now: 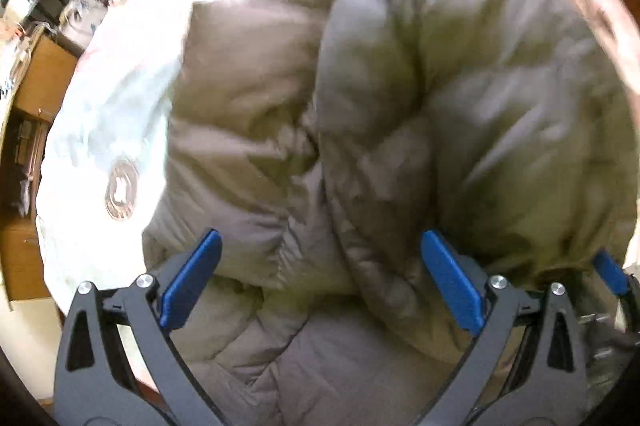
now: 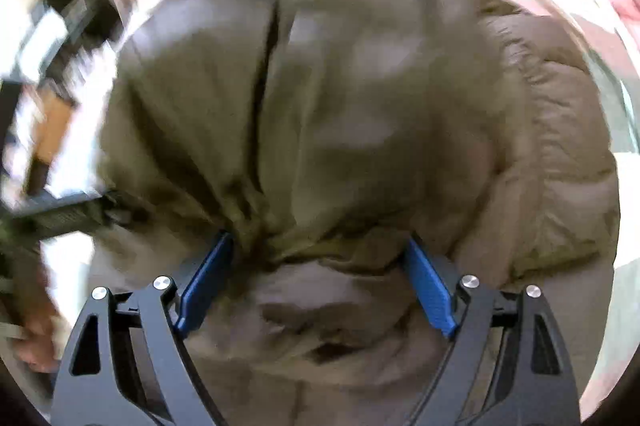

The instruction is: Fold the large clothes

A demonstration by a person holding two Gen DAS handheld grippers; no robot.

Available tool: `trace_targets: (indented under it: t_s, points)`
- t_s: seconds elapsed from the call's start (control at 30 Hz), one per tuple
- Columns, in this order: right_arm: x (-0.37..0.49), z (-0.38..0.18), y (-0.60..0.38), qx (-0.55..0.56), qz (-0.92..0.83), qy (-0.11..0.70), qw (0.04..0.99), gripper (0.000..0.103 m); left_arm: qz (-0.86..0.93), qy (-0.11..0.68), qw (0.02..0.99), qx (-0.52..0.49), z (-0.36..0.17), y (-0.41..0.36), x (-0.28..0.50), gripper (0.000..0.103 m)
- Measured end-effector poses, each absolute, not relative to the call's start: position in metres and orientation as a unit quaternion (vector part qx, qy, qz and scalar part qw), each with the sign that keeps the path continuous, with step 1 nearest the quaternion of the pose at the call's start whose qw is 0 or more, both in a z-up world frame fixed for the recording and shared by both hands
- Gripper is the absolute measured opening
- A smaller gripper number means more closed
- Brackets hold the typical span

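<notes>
A large olive-brown puffer jacket (image 1: pixel 380 113) lies bunched on a white bed cover (image 1: pixel 100 113) and fills both views. My left gripper (image 1: pixel 320 258) is open, its blue pads wide apart just above the jacket's folds. My right gripper (image 2: pixel 320 254) is also open, its pads on either side of a gathered ridge of the jacket (image 2: pixel 340 105) without pinching it. The tip of the right gripper (image 1: pixel 610 272) shows at the right edge of the left wrist view. Both views are blurred by motion.
A round grey logo patch (image 1: pixel 120 189) is on the white cover to the left of the jacket. Wooden furniture (image 1: pixel 36 93) stands beyond the bed's left edge. A dark frame or shelf (image 2: pixel 68 13) shows at the upper left of the right wrist view.
</notes>
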State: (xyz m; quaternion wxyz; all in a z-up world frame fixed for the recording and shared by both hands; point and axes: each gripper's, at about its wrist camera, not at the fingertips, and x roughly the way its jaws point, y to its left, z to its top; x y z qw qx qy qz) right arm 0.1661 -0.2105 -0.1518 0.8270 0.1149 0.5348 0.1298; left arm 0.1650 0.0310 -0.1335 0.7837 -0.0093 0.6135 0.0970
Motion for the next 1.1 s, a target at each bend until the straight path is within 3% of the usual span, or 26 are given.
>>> trace_targets:
  t_s: [0.17,0.27,0.37,0.5,0.6,0.8,0.9,1.1]
  points:
    - [0.175,-0.132,-0.239,0.143,0.091,0.487,0.857,0.086,0.099,0.572,0.814,0.014,-0.118,0.023,0.166,0.101]
    - [0.196,-0.155,-0.240,0.174,0.099,0.498,0.844,0.086,0.089,0.600,0.795,0.013,-0.140,0.017,0.175,0.101]
    - [0.218,-0.191,-0.230,0.114,0.069,0.549,0.825,0.086,0.093,0.652,0.753,-0.005,-0.179,0.024,0.183,0.101]
    - [0.232,-0.219,-0.225,0.110,0.059,0.571,0.811,0.095,0.091,0.684,0.721,-0.069,-0.207,0.040,0.187,0.101]
    - [0.233,-0.218,-0.217,0.088,0.053,0.580,0.808,0.097,0.091,0.681,0.724,-0.059,-0.203,0.038,0.187,0.101]
    - [0.206,-0.174,-0.226,0.143,0.093,0.573,0.801,0.096,0.072,0.658,0.748,-0.046,-0.168,0.032,0.164,0.101]
    - [0.181,-0.162,-0.220,0.108,0.095,0.591,0.794,0.096,0.054,0.662,0.747,-0.041,-0.159,0.024,0.146,0.101]
    - [0.165,-0.201,-0.198,0.058,0.099,0.652,0.750,0.096,0.050,0.665,0.745,0.024,-0.172,-0.008,0.140,0.101]
